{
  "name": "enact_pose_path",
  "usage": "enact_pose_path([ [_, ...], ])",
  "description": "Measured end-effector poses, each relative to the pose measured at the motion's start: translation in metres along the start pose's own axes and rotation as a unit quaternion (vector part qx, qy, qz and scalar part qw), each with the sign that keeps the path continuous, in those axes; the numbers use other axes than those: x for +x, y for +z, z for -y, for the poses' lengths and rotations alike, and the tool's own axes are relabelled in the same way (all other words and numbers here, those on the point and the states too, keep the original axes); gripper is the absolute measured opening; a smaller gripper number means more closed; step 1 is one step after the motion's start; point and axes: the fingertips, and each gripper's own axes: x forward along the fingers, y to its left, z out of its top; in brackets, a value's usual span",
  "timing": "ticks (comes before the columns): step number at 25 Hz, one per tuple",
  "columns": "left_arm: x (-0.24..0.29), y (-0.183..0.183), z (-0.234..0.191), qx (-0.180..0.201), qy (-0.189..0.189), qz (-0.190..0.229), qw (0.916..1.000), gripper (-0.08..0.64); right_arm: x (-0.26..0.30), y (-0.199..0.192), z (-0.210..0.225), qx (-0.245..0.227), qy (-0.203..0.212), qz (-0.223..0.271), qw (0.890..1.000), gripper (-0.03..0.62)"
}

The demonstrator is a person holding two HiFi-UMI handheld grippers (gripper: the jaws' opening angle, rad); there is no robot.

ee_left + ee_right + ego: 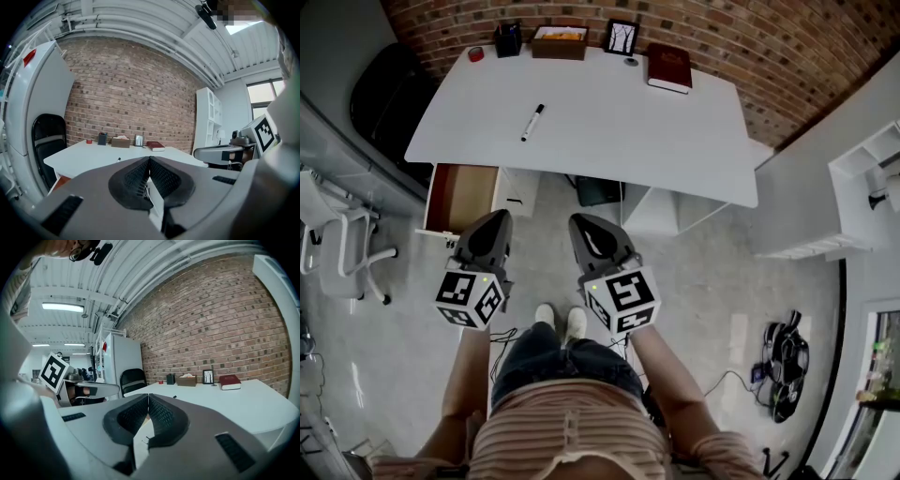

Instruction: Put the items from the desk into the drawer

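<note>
left gripper: jaws pressed together, empty | right gripper: same, empty | marker: on desk, 12 o'clock of both grippers, well apart | drawer: open under desk, 11 o'clock, just beside left gripper

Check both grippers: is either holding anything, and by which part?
Nothing is held. The left gripper and right gripper both have their jaws shut together with nothing between them. The marker lies on the desk.
</note>
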Motion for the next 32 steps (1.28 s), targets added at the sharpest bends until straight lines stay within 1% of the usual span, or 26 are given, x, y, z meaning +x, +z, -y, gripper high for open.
enact_pose_path([
  [2,0.006,0.001,-0.001,0.000,0.004,0.001,1.0000,0.009,-0.001,0.003,0.008,0.001,-0.009,0.002,1.000,0.017],
  [7,0.020,0.003,-0.006,-0.007,0.007,-0.001,0.9999,0.009,-0.002,0.012,0.028,0.025,-0.019,0.016,0.999,0.017],
  [10,0.028,0.004,-0.009,-0.002,0.012,-0.005,0.9999,0.009,-0.002,0.010,0.039,0.016,-0.027,0.012,0.999,0.017],
  [15,0.038,0.011,-0.012,0.009,0.029,-0.006,0.9995,0.009,-0.003,0.017,0.057,0.015,-0.038,0.013,0.999,0.017],
  [19,0.045,0.013,-0.019,0.017,0.036,-0.014,0.9991,0.009,-0.001,0.019,0.069,0.028,-0.050,0.012,0.998,0.017],
  [24,0.064,0.012,-0.034,0.014,0.048,-0.023,0.9985,0.011,0.008,0.019,0.083,0.038,-0.055,0.009,0.998,0.017],
  [27,0.080,0.007,-0.046,0.015,0.045,-0.034,0.9983,0.011,0.017,0.015,0.090,0.039,-0.062,0.002,0.997,0.017],
  [32,0.113,0.010,-0.071,0.016,0.050,-0.043,0.9977,0.012,0.040,0.021,0.105,0.040,-0.072,0.000,0.997,0.017],
])
